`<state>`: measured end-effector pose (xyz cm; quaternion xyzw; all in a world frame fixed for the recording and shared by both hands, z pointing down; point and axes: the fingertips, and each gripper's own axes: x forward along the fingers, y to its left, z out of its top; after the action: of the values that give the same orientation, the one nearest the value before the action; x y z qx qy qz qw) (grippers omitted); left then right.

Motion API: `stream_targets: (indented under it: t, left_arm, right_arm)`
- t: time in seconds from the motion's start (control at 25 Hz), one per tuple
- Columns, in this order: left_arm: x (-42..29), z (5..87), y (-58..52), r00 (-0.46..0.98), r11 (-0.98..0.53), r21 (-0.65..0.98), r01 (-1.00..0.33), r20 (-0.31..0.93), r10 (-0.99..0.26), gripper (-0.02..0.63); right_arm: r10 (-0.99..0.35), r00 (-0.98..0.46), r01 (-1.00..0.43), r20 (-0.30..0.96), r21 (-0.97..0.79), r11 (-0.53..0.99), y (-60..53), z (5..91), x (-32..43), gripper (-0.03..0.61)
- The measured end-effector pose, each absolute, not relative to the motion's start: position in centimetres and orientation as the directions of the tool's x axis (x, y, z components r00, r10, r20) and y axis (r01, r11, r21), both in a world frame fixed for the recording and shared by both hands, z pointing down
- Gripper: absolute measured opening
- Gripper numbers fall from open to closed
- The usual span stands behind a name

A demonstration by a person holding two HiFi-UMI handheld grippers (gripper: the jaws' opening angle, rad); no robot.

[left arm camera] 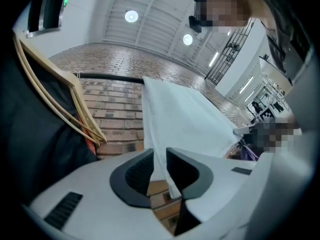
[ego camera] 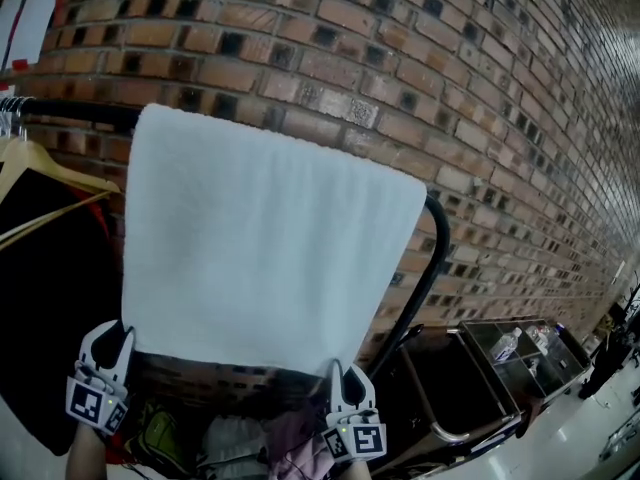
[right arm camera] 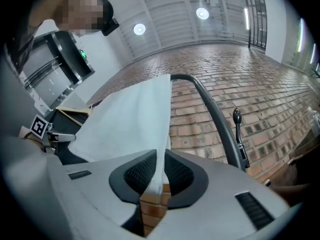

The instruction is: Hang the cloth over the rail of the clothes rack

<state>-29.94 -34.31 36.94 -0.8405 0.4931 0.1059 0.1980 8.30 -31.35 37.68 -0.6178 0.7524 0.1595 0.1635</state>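
A white cloth [ego camera: 260,238] hangs draped over the black rail [ego camera: 60,113] of the clothes rack, in front of a brick wall. My left gripper [ego camera: 112,333] is at the cloth's lower left corner. In the left gripper view its jaws [left arm camera: 160,166] stand apart, and the corner of the cloth [left arm camera: 180,119] hangs loosely between them. My right gripper [ego camera: 340,373] is at the lower right corner. In the right gripper view [right arm camera: 161,171] its pads press on the edge of the cloth [right arm camera: 135,119]. The rail [right arm camera: 210,104] bends down at the right end.
Wooden hangers [ego camera: 40,168] with a dark garment [ego camera: 50,308] hang on the rail to the left of the cloth. A metal cart [ego camera: 500,368] stands at the lower right. A pile of clothes [ego camera: 250,443] lies under the rack. The brick wall [ego camera: 400,48] is close behind.
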Motion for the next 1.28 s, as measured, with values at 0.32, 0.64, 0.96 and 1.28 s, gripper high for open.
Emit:
stream_targets:
  t: [0.32,0.64,0.96,1.28]
  left_arm:
    - [-31.4,36.9,-33.4,0.440,-0.363,-0.259,-0.895,-0.370,-0.819,0.141]
    - [-29.3,43.1,-32.5,0.476,-0.464,-0.111,-0.879,-0.272,-0.836,0.143]
    - [-26.2,44.5,-31.5,0.541,-0.537,-0.093,-0.839,-0.262,-0.799,0.140]
    - [-21.3,43.7,-28.3,0.537,-0.536,-0.098,-0.838,-0.319,-0.781,0.009]
  right_arm:
    - [-0.868,-0.088,-0.995,-0.489,0.085,0.053,-29.7,36.7,8.9,0.094]
    - [-0.832,0.055,-0.988,-0.552,0.089,-0.124,-26.6,37.8,9.0,0.095]
    - [-0.880,0.052,-0.986,-0.471,0.115,-0.119,-24.7,41.6,7.3,0.109]
    - [-0.895,-0.101,-0.992,-0.434,0.113,0.057,-25.2,43.1,3.5,0.023]
